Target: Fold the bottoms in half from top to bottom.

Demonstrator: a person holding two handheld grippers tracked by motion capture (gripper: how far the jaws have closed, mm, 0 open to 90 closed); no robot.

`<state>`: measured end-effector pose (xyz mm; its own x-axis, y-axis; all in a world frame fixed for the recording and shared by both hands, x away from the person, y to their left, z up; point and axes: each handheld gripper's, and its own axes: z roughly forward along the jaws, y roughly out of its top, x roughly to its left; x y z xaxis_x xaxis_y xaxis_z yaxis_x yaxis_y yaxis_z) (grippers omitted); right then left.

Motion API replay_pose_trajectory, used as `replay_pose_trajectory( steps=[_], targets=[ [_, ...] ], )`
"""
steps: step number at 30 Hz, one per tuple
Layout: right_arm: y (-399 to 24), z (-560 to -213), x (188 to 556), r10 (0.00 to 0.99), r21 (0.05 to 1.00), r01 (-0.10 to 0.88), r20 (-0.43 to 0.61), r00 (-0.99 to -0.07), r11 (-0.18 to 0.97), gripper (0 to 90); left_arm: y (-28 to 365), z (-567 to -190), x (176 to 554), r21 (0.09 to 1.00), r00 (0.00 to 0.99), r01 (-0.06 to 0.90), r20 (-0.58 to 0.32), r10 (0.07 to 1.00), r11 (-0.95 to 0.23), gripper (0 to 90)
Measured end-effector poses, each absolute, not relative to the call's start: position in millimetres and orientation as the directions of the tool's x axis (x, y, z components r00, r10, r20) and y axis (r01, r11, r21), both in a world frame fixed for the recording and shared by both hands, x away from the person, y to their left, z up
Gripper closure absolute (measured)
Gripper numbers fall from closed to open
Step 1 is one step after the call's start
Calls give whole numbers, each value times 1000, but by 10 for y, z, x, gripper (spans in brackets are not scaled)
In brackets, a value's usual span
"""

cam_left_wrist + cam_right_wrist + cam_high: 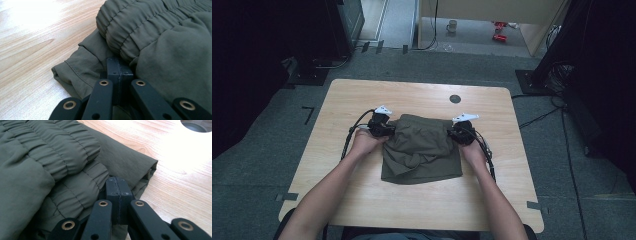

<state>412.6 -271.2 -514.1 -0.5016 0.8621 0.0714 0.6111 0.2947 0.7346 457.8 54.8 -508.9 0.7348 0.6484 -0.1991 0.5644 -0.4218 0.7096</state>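
Observation:
Olive-green shorts (422, 150) lie in the middle of the wooden table (362, 200), with the elastic waistband part doubled over toward me. My left gripper (389, 131) sits at the left end of that fold. In the left gripper view its jaws (117, 62) are pressed together, and the gathered waistband (130, 30) curls over right at their tips. My right gripper (453, 134) is at the fold's right end, jaws (117, 181) likewise together where the waistband (62, 152) and a lower layer meet them. Cloth hides the pinch itself.
A round grommet hole (455, 98) lies in the table behind the shorts, also seen as a grommet hole (197, 125) in the right gripper view. Cables trail from both grippers along my forearms. On the floor beyond are a mug (452, 26), red items (499, 30) and dark stands at both sides.

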Motion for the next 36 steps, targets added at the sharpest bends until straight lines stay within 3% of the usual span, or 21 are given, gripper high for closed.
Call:
replay_pose_trajectory(
  steps=[7,9,14,18,26,36],
  targets=[
    [-2748,-5156,4145,854,737,637,165,-494,226,897,546,-5098,4559,720,739,556,-199,643,-416,900],
    [-2771,-5141,4149,847,743,638,196,-495,201,841,555,-5089,4562,720,738,560,-209,641,-410,900],
    [-2810,-5089,4141,836,764,620,216,-505,177,766,609,-4987,4559,744,738,551,-222,637,-378,701],
    [-2836,-5025,4118,825,784,604,240,-512,147,730,645,-4885,4523,758,754,526,-206,624,-385,644],
    [-2886,-4905,4046,804,794,594,263,-533,133,714,658,-4739,4430,763,771,506,-190,608,-403,606],
    [-2858,-4773,3838,786,799,570,221,-577,194,691,765,-4581,4233,789,782,486,-199,591,-376,579]
  ],
)
